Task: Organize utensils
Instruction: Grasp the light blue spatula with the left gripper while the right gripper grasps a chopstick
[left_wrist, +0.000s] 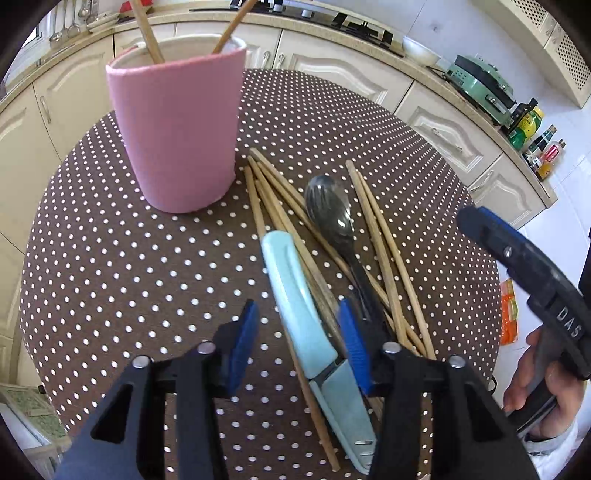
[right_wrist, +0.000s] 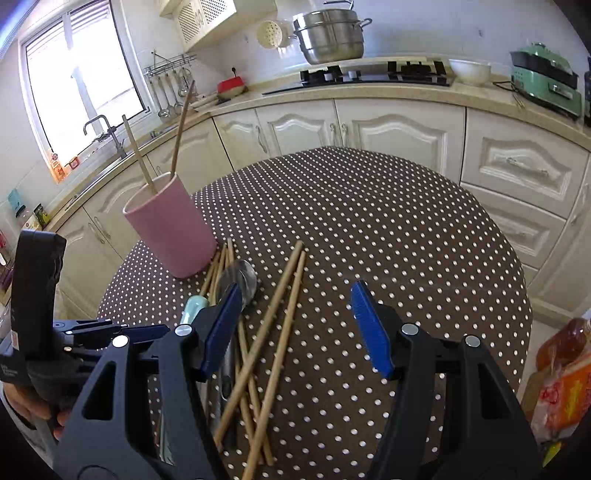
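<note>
Pink and upright, the holder cup (left_wrist: 177, 125) stood in the upper left of the left wrist view on the polka-dot tablecloth (left_wrist: 110, 266), with two chopsticks (left_wrist: 147, 29) already leaning inside it. Loose utensils lay in a heap just right of the cup, toward the centre and lower middle of that frame: a fan of bamboo chopsticks (left_wrist: 373, 229), a dark metal spoon (left_wrist: 330, 206) lying across them, and a pale blue sheathed knife (left_wrist: 295, 291) resting on top of some sticks. The left gripper (left_wrist: 301, 339) hovered low over the pile with its jaws released, the knife handle lying between the blue pads (left_wrist: 352, 343), nothing yet pinched. In the right wrist view the right gripper (right_wrist: 295, 325) was likewise spread wide, low above the pair of chopsticks (right_wrist: 280, 314) in the lower middle of the frame, gripping nothing; the cup (right_wrist: 170, 229) sat at centre left there. The sorting seemed only partly done, since most pieces remained on the cloth. The step in hand looked like a pick from the pile, probably the knife by the left tool. Next would call for closing squarely on the handle, lifting it clear without dragging the sticks beneath, then tipping it upright over the cup's mouth.
</note>
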